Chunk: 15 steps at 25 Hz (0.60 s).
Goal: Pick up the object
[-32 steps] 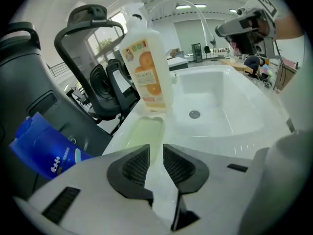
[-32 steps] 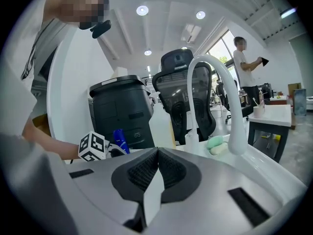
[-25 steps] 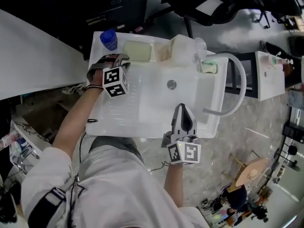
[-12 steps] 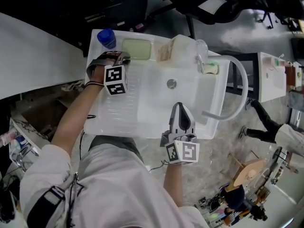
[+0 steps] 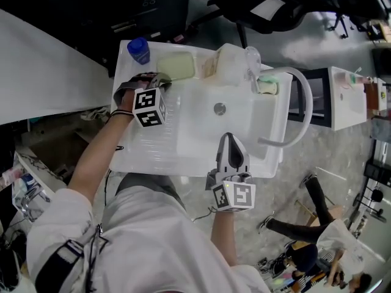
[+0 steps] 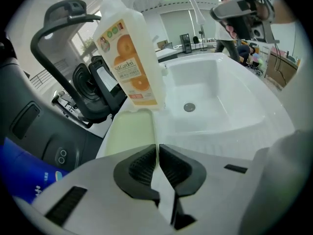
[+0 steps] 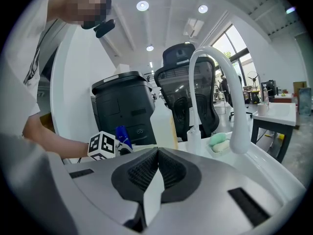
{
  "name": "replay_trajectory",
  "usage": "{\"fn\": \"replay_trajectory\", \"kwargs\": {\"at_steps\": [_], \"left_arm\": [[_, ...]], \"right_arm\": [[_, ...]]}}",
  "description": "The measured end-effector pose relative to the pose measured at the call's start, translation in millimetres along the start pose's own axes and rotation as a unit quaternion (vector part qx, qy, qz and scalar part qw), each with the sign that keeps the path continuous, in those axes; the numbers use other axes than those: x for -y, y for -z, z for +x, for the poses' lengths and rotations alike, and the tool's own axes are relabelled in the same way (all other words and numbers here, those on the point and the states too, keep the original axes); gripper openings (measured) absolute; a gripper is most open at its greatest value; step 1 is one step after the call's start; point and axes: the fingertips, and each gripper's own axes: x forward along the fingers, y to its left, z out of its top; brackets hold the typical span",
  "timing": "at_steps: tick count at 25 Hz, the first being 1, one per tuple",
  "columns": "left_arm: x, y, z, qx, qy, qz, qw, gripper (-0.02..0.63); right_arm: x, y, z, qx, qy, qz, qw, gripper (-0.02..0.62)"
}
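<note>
A pale green tray (image 5: 176,66) lies on the back ledge of the white sink unit (image 5: 146,145), between a blue-capped bottle (image 5: 139,49) and a detergent bottle (image 5: 226,63). My left gripper (image 5: 160,79) is shut and empty, its tips just short of the tray's near left corner. In the left gripper view the shut left gripper (image 6: 157,148) points at the pale green tray (image 6: 129,131), with the orange-labelled detergent bottle (image 6: 129,58) behind it. My right gripper (image 5: 232,139) is shut and empty over the sink's front rim; in its own view the right gripper (image 7: 157,153) holds nothing.
The basin (image 6: 210,97) with its drain (image 6: 189,107) lies right of the tray. A curved white faucet (image 5: 293,102) and a green soap (image 5: 267,85) stand at the right end. A black office chair (image 7: 188,92) and black bin (image 7: 122,106) stand behind the sink.
My left gripper has edged slightly toward the green tray. The right gripper has hardly moved. A person in the background has walked on.
</note>
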Motion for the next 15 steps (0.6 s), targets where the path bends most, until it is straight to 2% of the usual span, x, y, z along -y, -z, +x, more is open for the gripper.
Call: {"fn": "replay_trajectory", "kwargs": {"at_steps": [7,15], "left_arm": [[4.9,-20.4,-39.8,0.044,-0.038,-0.044,0.9973,0.037],[20.7,-27.2,-97.8,0.072,-0.079,-0.080,0.9911,0.035]], "right_arm": [[-10.9,-2.6,-24.4,0.016,-0.009,-0.006,1.000,0.006],[-33.9,-9.3,-57.4,0.036,-0.028,-0.015,0.999,0.006]]}}
